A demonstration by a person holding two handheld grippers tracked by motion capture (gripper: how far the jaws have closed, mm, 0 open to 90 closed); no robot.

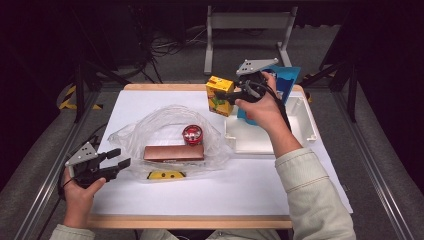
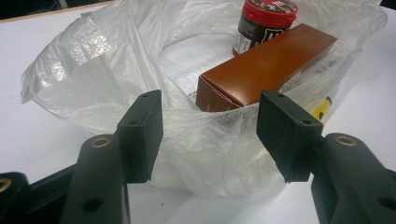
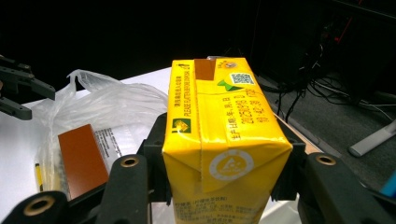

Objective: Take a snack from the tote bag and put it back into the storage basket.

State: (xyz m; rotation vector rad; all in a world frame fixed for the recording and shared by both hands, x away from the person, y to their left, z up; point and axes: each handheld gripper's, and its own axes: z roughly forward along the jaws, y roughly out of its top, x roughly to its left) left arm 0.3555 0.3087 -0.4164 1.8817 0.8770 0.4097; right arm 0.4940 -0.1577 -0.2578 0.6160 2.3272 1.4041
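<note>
Two tongs share our work: the left tongs [image 1: 119,158] wait open at the plastic bag [image 1: 165,125] mouth, gripping nothing, likely to hold it wide; the right tongs [image 1: 226,95] clamp the yellow carton [image 1: 220,95] above the counter [image 1: 250,185], just beyond the bag, ready for dropping in.

A white tray [image 1: 306,117] sits on the table [image 1: 150,102]; a blue lid [image 1: 289,76] lies just behind the tray.
</note>
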